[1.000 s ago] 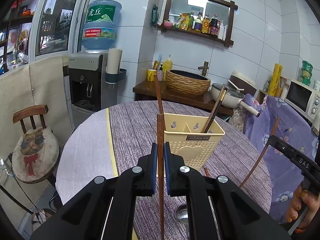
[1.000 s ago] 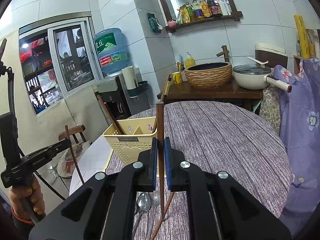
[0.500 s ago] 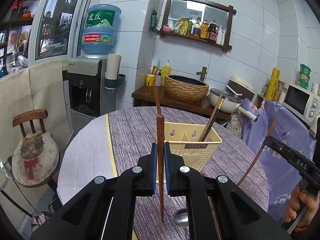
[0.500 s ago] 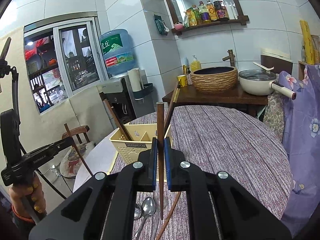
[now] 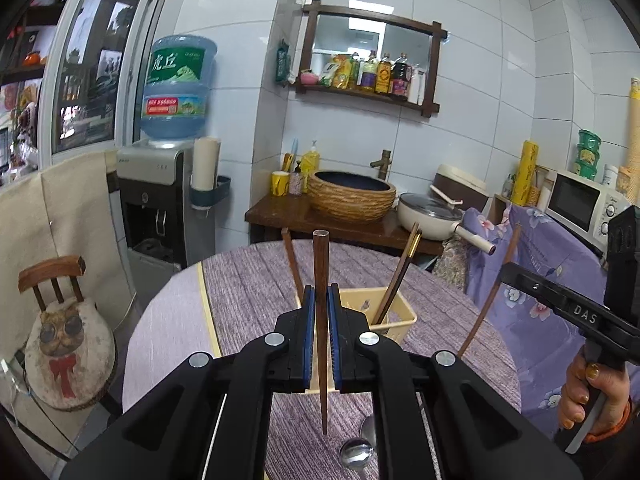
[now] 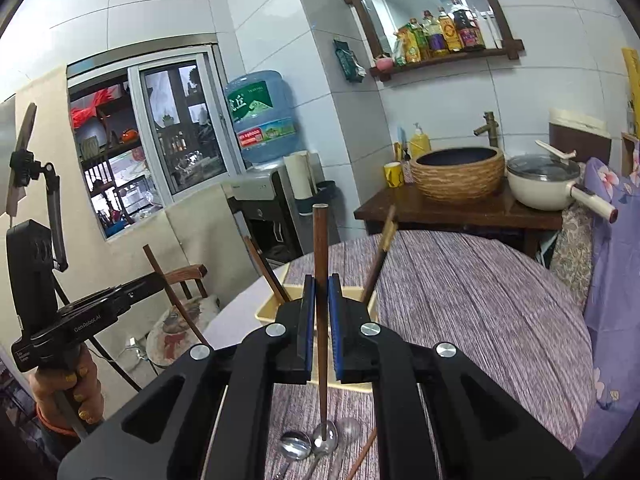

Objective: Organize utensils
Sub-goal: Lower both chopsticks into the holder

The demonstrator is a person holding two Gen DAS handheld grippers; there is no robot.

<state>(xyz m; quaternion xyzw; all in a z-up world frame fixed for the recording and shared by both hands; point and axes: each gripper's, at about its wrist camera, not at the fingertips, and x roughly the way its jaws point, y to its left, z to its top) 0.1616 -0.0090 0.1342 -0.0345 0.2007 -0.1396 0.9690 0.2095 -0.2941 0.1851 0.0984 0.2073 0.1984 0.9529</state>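
At centre frame of both wrist views: one dark wooden chopstick per gripper, pinched upright between blue pads, thick end up and tapered tip hanging free, likely so it can drop point-first. Left gripper (image 5: pixel 320 312) jaws pressed onto left chopstick (image 5: pixel 321 264); right gripper (image 6: pixel 321 312) jaws pressed onto right chopstick (image 6: pixel 320 240). Behind the pads, centre: cream utensil basket (image 5: pixel 394 316) on the purple-clothed table (image 5: pixel 248 292), already holding chopsticks leaning against its walls (image 5: pixel 400 272). Lower centre, loose on the cloth: spoons (image 6: pixel 296 444), unsorted. Judged stage: carrying toward the basket.
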